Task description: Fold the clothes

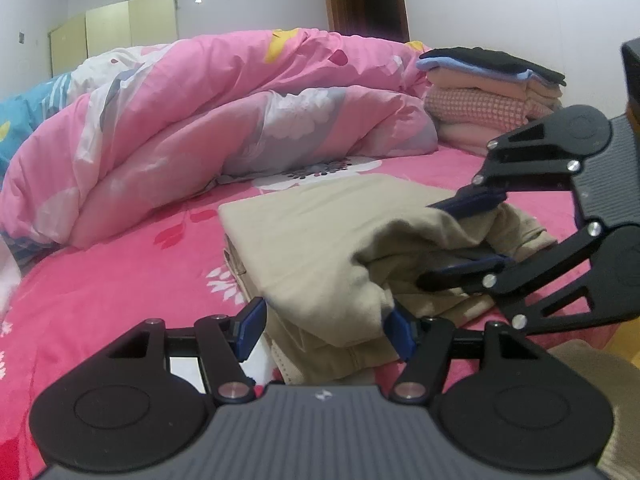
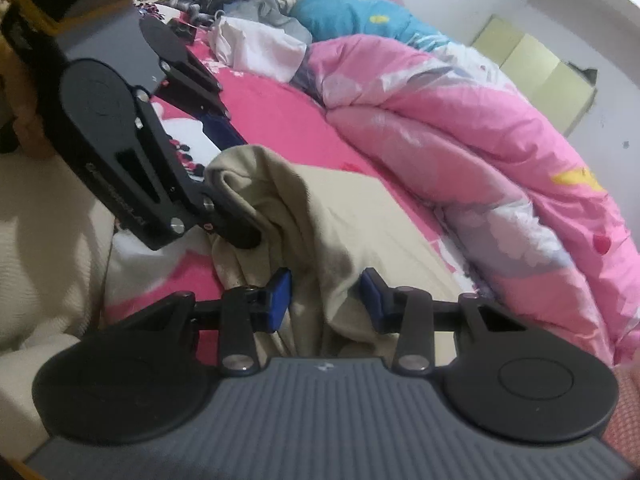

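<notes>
Two tongs, my left tongs and right tongs, stand wide around a bunched edge of the beige garment on the bed ahead, mid-fold I judge, and next must close before lifting it over.

Two grippers are counted: the left gripper and the right gripper, each fitted with two blue-padded jaws. One beige garment is recorded on the bed. One pink quilt is noted at the far left. One stack of folded clothes is counted at the far right; about five layers are visible. One blue pillow and one yellow-green cabinet are registered.
</notes>
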Demonstrator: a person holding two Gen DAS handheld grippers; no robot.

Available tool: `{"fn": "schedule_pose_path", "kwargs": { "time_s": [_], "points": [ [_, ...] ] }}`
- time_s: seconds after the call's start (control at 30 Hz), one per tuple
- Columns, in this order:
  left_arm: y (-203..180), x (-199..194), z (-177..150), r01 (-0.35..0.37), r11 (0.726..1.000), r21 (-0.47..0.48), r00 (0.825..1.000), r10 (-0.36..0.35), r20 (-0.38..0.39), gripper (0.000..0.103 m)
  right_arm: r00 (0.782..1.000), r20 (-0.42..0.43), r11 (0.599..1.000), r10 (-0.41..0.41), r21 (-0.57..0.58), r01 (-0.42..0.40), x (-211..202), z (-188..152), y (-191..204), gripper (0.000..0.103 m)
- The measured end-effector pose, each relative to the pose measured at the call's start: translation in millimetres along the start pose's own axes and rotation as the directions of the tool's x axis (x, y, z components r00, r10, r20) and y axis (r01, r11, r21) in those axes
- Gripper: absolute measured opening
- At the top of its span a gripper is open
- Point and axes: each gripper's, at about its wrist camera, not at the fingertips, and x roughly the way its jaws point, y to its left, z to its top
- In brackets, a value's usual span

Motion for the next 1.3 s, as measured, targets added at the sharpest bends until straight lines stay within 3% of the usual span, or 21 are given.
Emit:
{"fn": "schedule_pose_path", "kwargs": {
  "time_s": [0.13,0.2,0.3,0.47,0.6,0.73,0.8,0.87,0.97,1.03,1.13,1.2,1.3],
  "points": [
    [-0.5,0.4,0.0,-0.006,1.000,-0.002,1.000,0.006,-0.003,0.066,1.000,0.000,1.000,0.006,0.004,-0.006,3.6,1.9,-0.5,0.036],
    [-0.4,0.2,0.4,-0.010,1.000,-0.005,1.000,0.010,-0.004,0.066,1.000,-0.001,1.000,-0.002,0.022,0.002,5.5,2.2,-3.2,0.011],
    [1.4,-0.4,3.1,-0.022,0.999,-0.031,1.000,0.022,-0.007,0.066,0.999,0.040,0.993,-0.011,0.114,0.007,-2.1,5.1,-16.6,0.007],
    [10.1,3.5,12.2,-0.060,0.984,-0.165,0.998,0.058,-0.012,0.066,0.992,0.128,0.972,0.015,0.231,-0.045,-25.4,8.1,-38.0,0.007],
    [15.9,7.6,9.1,-0.065,0.969,-0.237,0.998,0.057,-0.038,0.066,0.992,0.100,0.986,0.070,0.143,-0.084,-20.4,-1.4,-22.3,0.007],
    [32.2,5.7,0.8,-0.028,0.940,-0.340,0.997,0.001,-0.078,0.066,0.999,0.048,0.995,0.021,-0.099,-0.017,-4.0,-14.3,22.2,0.007],
    [42.0,4.4,-4.3,-0.007,0.916,-0.400,0.995,-0.034,-0.096,0.066,0.999,0.050,0.993,0.006,-0.116,0.000,-3.9,-13.6,27.2,0.008],
    [59.1,-1.2,-15.4,0.029,0.869,-0.495,0.990,-0.092,-0.103,0.066,0.999,0.052,0.994,0.003,-0.110,0.003,-5.5,-13.3,28.1,0.008],
    [76.5,-20.9,-28.6,0.032,0.834,-0.551,0.993,-0.091,-0.080,0.063,0.998,0.058,0.994,-0.002,-0.108,0.008,-8.1,-15.2,30.3,0.009],
    [80.0,-39.0,-26.9,0.009,0.853,-0.522,0.999,-0.030,-0.032,0.062,0.998,0.056,0.993,-0.008,-0.119,0.014,-8.0,-16.4,32.9,0.010],
    [76.5,-48.6,-9.1,0.013,0.889,-0.457,0.999,0.003,0.035,0.064,0.998,0.060,0.991,-0.017,-0.132,0.024,-6.2,-16.4,35.2,0.010],
    [58.7,-41.2,8.7,0.006,0.938,-0.345,0.998,0.014,0.055,0.066,0.998,0.059,0.988,-0.028,-0.147,0.037,-5.3,-15.2,37.7,0.011],
    [27.4,-15.5,20.2,-0.006,0.979,-0.204,0.999,0.013,0.036,0.066,0.997,0.061,0.984,-0.051,-0.166,0.061,-6.4,-14.8,41.9,0.012]
  ]
}}
